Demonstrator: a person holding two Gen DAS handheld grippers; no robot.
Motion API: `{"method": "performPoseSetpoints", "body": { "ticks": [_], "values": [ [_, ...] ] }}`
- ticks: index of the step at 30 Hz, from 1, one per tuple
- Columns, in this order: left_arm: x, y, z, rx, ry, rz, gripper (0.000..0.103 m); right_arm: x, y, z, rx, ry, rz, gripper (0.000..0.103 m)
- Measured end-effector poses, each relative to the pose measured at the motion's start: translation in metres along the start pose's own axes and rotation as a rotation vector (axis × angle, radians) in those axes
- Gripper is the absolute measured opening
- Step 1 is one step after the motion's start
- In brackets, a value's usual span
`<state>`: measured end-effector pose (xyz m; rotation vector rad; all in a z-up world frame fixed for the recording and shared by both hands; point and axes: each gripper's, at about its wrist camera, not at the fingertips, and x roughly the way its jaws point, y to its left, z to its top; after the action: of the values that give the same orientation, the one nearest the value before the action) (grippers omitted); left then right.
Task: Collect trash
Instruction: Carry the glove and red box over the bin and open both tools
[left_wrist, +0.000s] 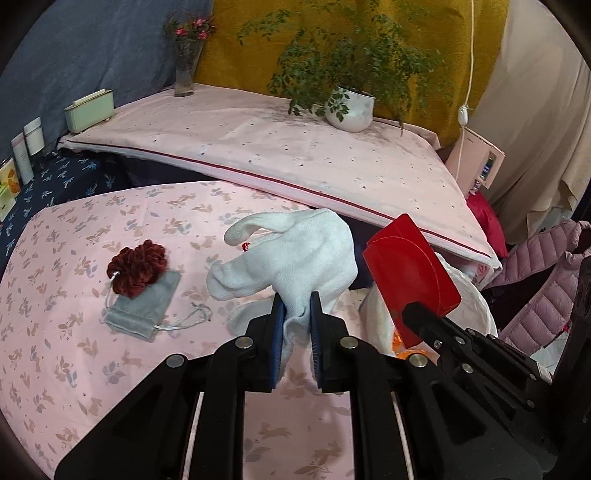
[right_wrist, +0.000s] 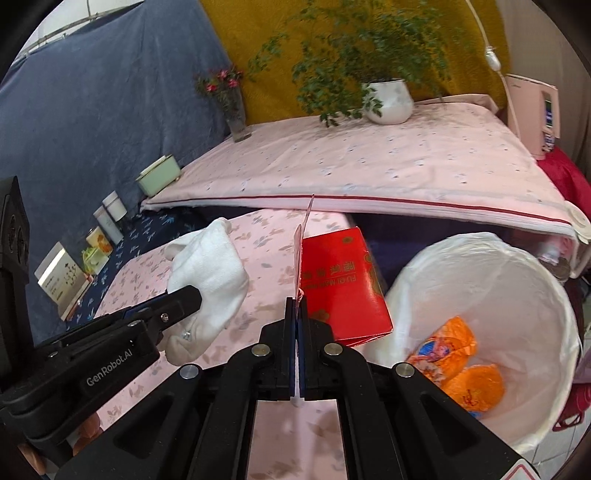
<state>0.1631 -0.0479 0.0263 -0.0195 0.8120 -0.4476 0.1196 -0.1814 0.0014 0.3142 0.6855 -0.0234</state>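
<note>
A dark red scrunchie (left_wrist: 137, 272) lies on a grey pouch (left_wrist: 142, 308) at the left of the pink table (left_wrist: 55, 295). The left gripper (left_wrist: 297, 306) is nearly closed, its 2 pads clamping a white cloth (left_wrist: 291, 254) held above the table. The right gripper (right_wrist: 297, 314) is fully closed on the flap of a red box (right_wrist: 341, 280), which hangs beside the white-lined bin (right_wrist: 491, 280). 2 orange wrappers (right_wrist: 458, 365) lie in the bin.
</note>
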Motion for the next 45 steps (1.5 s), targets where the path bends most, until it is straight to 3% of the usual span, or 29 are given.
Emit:
{"method": "performPoseSetpoints", "body": {
  "ticks": [14, 18, 19, 20, 22, 40, 45],
  "values": [
    [0.020, -0.112, -0.014, 0.142, 0.059, -0.148, 0.013, -0.060, -0.097, -0.012, 0.145, -0.063, -0.120, 0.001],
    [0.028, -0.128, -0.018, 0.154, 0.068, -0.172, 0.018, -0.067, -0.116, -0.019, 0.180, -0.058, -0.143, 0.001],
    [0.030, -0.131, -0.018, 0.160, 0.068, -0.170, 0.025, -0.068, -0.119, -0.020, 0.186, -0.058, -0.146, 0.001],
    [0.031, -0.133, -0.018, 0.164, 0.068, -0.163, 0.037, -0.068, -0.122, -0.021, 0.191, -0.058, -0.146, 0.001],
    [0.032, -0.134, -0.019, 0.162, 0.055, -0.142, 0.049, -0.068, -0.125, -0.022, 0.196, -0.057, -0.148, 0.001],
    [0.031, -0.121, -0.021, 0.151, 0.047, -0.075, 0.049, -0.058, -0.116, -0.022, 0.171, -0.038, -0.130, 0.002],
    [0.029, -0.116, -0.020, 0.145, 0.044, -0.068, 0.049, -0.060, -0.112, -0.020, 0.171, -0.053, -0.145, 0.012]
  ]
}}
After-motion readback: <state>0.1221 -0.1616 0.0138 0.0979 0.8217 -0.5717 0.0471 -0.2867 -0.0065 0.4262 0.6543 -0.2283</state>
